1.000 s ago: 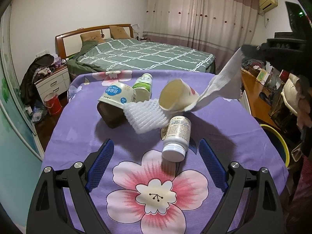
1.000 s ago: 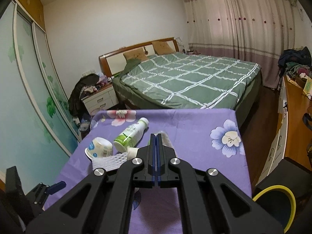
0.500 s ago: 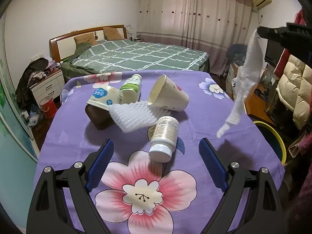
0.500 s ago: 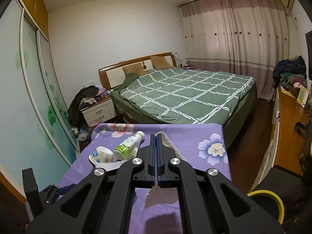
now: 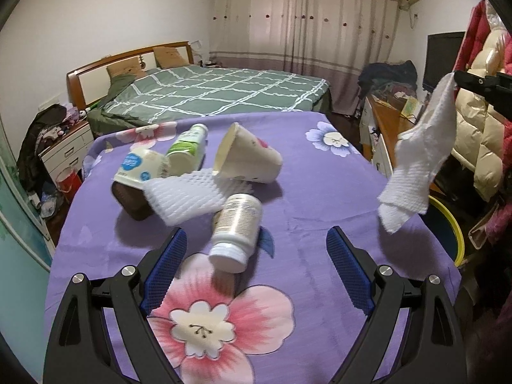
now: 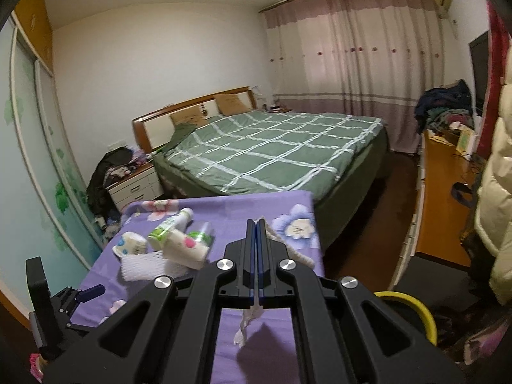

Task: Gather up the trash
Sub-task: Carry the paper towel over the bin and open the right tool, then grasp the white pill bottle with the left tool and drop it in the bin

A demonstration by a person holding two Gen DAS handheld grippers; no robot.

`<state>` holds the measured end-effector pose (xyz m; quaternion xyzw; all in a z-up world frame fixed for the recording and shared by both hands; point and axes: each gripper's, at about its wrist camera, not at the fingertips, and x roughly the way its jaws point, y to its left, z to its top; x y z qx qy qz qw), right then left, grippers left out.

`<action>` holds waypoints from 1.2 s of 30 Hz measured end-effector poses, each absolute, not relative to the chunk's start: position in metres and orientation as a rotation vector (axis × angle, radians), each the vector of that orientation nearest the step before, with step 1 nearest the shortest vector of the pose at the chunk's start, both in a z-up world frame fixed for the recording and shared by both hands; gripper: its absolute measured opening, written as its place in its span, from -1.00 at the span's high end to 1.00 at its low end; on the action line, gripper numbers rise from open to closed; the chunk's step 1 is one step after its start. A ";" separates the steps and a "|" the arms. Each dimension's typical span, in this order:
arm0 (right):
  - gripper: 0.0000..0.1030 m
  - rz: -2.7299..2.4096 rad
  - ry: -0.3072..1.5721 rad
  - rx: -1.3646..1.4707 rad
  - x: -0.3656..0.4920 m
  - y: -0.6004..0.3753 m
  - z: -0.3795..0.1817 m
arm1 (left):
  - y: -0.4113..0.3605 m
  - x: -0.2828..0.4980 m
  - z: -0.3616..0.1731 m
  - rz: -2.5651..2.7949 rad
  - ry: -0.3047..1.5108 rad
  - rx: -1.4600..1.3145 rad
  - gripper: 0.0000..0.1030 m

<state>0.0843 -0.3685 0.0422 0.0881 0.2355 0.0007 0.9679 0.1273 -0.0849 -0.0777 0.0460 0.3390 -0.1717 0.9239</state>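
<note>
Hanging from the right tongs (image 6: 256,233), a white paper towel (image 5: 419,156) is clamped between jaws pressed fully together; in the right wrist view a twisted end of it trails below the pads. From the left wrist view the towel dangles at about 3 o'clock, off the right edge of the worktop (image 5: 320,211), which is covered by a purple cloth with flower prints. Below the towel, at about 4 o'clock, shows the yellow rim of a bin (image 5: 456,233) on the floor.

The left tongs (image 5: 256,267) stand wide apart with nothing between the blue pads, low over the near part of the worktop. Just ahead of them, at 12 o'clock, a white pill bottle (image 5: 236,227) lies on its side with its cap toward the camera. Beyond it a white foam net sleeve (image 5: 185,195) touches the bottle and a tipped paper cup (image 5: 246,156), whose mouth faces left. At about 11 o'clock a white tub with a blue label (image 5: 140,168) rests tilted on a brown container (image 5: 132,198), and a green-and-white drink bottle (image 5: 185,144) lies on its side just behind it.

A bed (image 5: 208,96) with a green checked cover fills the background, with curtains (image 5: 304,22) beyond.
</note>
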 end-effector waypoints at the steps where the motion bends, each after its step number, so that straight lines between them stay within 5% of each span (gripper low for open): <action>1: 0.98 -0.014 0.475 0.179 0.081 -0.376 0.042 | -0.090 0.127 -0.078 -0.360 0.696 0.099 -0.70; 16: 0.97 -0.233 0.534 0.244 0.059 -0.462 0.005 | -0.124 0.127 -0.078 -0.395 0.713 0.146 -0.70; 18: 0.85 -0.241 0.544 0.258 0.058 -0.469 -0.001 | -0.125 0.128 -0.080 -0.394 0.718 0.152 -0.70; 20: 0.39 -0.245 0.547 0.271 0.058 -0.471 -0.007 | -0.125 0.129 -0.081 -0.392 0.722 0.154 -0.70; 21: 0.35 -0.246 0.548 0.274 0.058 -0.472 -0.009 | -0.125 0.129 -0.081 -0.391 0.723 0.155 -0.70; 36: 0.33 -0.146 0.615 0.272 0.080 -0.435 -0.035 | -0.095 0.149 -0.101 -0.300 0.757 0.147 -0.70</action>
